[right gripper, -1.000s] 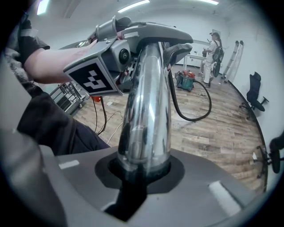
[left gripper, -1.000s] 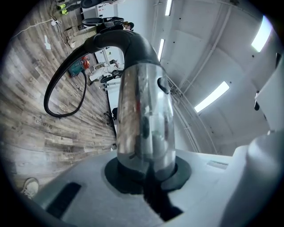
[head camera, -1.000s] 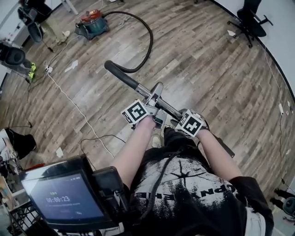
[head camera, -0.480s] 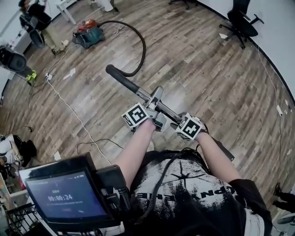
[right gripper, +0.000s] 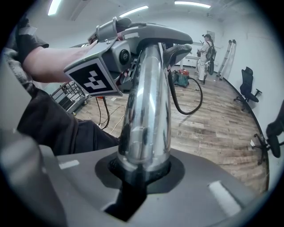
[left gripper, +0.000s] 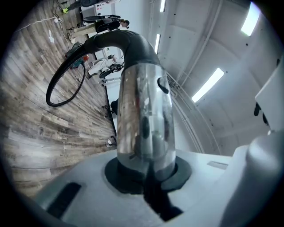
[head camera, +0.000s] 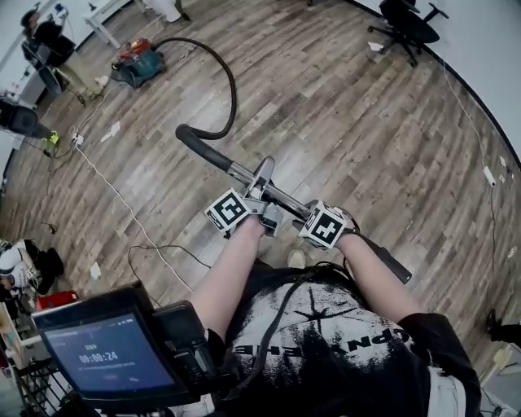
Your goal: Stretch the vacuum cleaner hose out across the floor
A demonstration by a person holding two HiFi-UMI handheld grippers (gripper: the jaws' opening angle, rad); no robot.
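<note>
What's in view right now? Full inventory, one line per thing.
chrome metal vacuum wand: 1, silver with black ends, held across the person's front
black flexible vacuum hose: 1, black, curving over the floor from wand to cleaner
teal and red canister vacuum cleaner: 1, far left floor
black office chair: at least 1, black, far right by the wall
thin white floor cable: 1, white, left floor
timer tablet: 1, black frame, near lower left
standing person: 1, beside the cleaner
wood plank floor: 1, grey-brown, under everything
left tool: 1, grey, shut on the wand
right tool: 1, grey, shut on the wand
bare forearms: 2, behind the tools
</note>
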